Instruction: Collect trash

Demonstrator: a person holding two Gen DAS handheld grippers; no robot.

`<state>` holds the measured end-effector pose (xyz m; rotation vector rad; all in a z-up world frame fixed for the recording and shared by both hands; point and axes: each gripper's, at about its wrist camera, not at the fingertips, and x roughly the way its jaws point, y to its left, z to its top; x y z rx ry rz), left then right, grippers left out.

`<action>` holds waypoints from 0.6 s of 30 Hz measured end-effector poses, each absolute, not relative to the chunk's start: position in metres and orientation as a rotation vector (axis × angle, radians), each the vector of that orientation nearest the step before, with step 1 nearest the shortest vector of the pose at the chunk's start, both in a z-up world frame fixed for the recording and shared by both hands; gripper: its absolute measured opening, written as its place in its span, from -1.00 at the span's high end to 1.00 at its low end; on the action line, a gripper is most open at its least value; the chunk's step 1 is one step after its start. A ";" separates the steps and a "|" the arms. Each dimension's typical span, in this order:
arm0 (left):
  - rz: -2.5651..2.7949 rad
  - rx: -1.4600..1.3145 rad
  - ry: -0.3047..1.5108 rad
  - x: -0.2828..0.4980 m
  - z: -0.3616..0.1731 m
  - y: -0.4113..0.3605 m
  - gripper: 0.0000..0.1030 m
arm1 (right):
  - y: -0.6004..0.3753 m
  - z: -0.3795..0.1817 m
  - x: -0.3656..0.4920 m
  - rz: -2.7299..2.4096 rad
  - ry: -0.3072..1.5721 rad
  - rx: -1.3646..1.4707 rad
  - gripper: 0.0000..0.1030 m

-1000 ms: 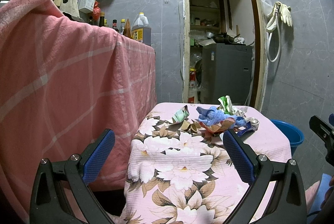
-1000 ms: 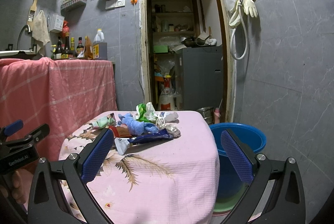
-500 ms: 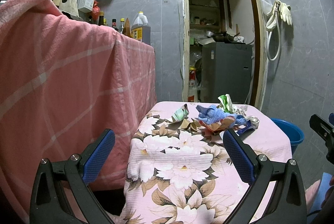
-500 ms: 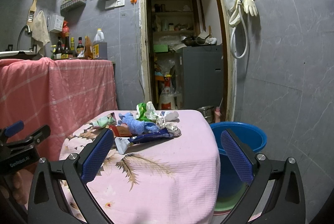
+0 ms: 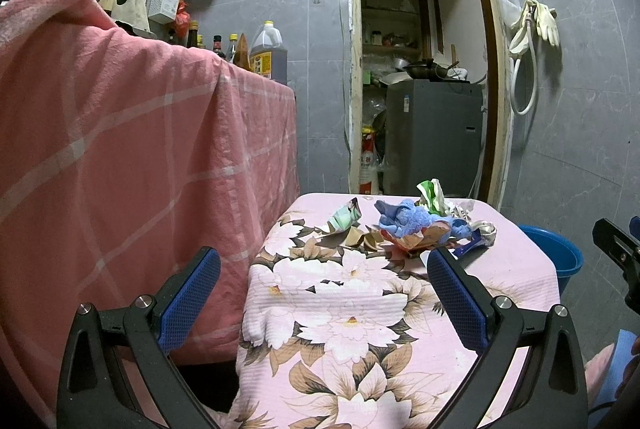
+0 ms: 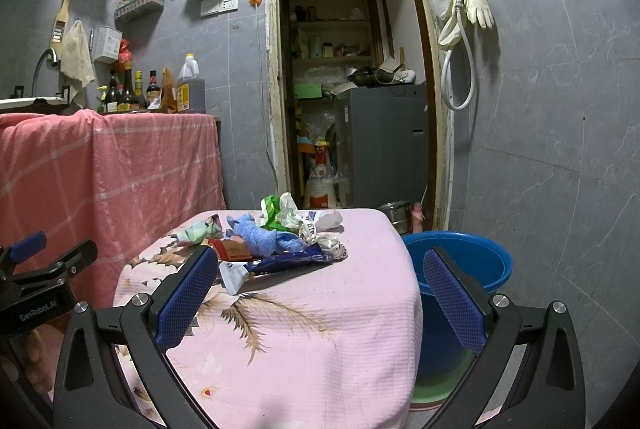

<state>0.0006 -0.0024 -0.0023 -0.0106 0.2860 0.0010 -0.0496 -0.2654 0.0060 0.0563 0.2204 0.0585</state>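
Approach step, nothing picked yet. Left gripper (image 5: 324, 265) and right gripper (image 6: 320, 265) both spread wide, empty. Trash pile (image 6: 276, 241) mid-frame on table (image 6: 360, 309) (blue basin (image 6: 476, 261) right of it). Next: advance, pinch one wrapper.

Crumpled wrappers and blue rag (image 6: 260, 239) heaped on floral table (image 6: 320, 329)

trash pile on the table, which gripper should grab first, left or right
Right, probably. The right gripper is open, facing the trash pile, with the blue bucket on its side. The left gripper, also open, has more tablecloth to cross.
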 end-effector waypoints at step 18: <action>-0.019 -0.013 0.310 0.012 -0.011 -0.008 -0.97 | -0.266 -0.011 -0.046 0.061 0.239 0.065 -1.00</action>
